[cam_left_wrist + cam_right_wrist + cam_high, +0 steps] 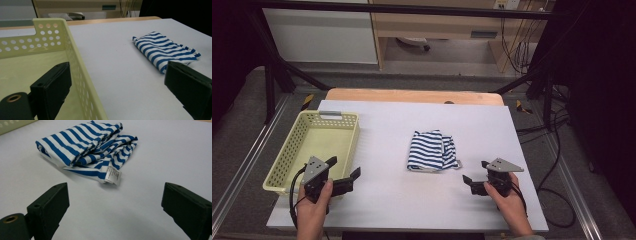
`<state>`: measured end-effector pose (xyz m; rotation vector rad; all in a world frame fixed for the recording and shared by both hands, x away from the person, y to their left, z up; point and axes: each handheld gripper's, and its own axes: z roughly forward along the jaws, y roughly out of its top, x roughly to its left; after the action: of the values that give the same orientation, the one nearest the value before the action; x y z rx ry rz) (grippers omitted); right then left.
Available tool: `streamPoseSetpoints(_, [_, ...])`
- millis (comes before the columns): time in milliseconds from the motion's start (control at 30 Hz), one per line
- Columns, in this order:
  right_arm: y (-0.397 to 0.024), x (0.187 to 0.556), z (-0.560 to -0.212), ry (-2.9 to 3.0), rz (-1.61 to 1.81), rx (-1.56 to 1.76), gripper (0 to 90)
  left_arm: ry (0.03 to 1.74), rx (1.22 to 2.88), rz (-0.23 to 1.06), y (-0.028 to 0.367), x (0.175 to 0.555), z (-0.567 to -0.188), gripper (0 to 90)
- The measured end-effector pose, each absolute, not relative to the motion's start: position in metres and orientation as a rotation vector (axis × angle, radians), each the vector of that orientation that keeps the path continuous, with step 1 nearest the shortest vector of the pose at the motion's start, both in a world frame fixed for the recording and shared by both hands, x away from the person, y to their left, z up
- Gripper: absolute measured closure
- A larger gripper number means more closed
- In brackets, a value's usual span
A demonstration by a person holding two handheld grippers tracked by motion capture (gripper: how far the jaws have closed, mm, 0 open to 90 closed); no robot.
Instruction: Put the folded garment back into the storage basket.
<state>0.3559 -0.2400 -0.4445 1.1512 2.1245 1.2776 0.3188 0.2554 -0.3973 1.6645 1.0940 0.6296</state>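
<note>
High view: a folded striped cloth (432, 151) lies flat near the middle of the white surface (412, 200), with a small white label (458, 163) sticking out at its near right corner. A pale yellow perforated basket (289, 145) stands at the left edge of the surface, well apart from the cloth. The person's left hand (314, 202) holds the left tool (346, 172) at the basket's near right corner; its jaws stand apart with nothing between them. The right hand (509, 200) holds the right tool (474, 171) near the cloth's near right corner, not touching it; its jaws likewise stand apart and bare. A cable (294, 192) trails from the left tool toward the near edge.

Left gripper view: the two black jaws are wide apart, one over the inside of the basket (82, 75), the other over the surface (120, 75) just short of the cloth (163, 50). The basket's side wall runs up between them.

Right gripper view: the jaws are wide apart above bare surface (112, 212). The cloth (85, 145) lies beyond them, folded in several layers, its label (113, 177) on the nearest edge. A corner of the basket (15, 124) shows at the upper left.
</note>
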Motion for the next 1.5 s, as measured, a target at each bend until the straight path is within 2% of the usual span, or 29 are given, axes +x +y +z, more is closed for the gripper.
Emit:
streamPoseSetpoints(367, [-0.240,0.355,-0.444,2.152,1.285,1.125,6.5,1.032,1.692,0.625,0.243,0.317,-0.398,7.0])
streamPoseSetpoints(433, [-0.239,0.354,-0.444,2.154,1.299,1.116,6.6,0.989,1.697,0.666,0.239,0.316,-0.396,5.3])
streamPoseSetpoints(633, [-0.236,0.354,-0.443,2.166,1.306,1.088,5.7,0.952,1.698,0.676,0.233,0.317,-0.395,5.9])
streamPoseSetpoints(833, [-0.235,0.355,-0.445,2.157,1.298,1.105,5.6,0.894,1.720,0.592,0.208,0.319,-0.397,8.7])
streamPoseSetpoints(1100, [-0.236,0.352,-0.444,2.163,1.285,1.098,5.8,0.840,1.936,0.536,0.148,0.338,-0.419,8.5])
streamPoseSetpoints(1367, [-0.235,0.352,-0.443,2.170,1.293,1.091,5.8,0.846,2.042,0.482,0.124,0.356,-0.436,9.3])
streamPoseSetpoints(1500, [-0.235,0.352,-0.444,2.177,1.279,1.089,6.0,0.868,2.068,0.395,0.120,0.366,-0.443,10.5])
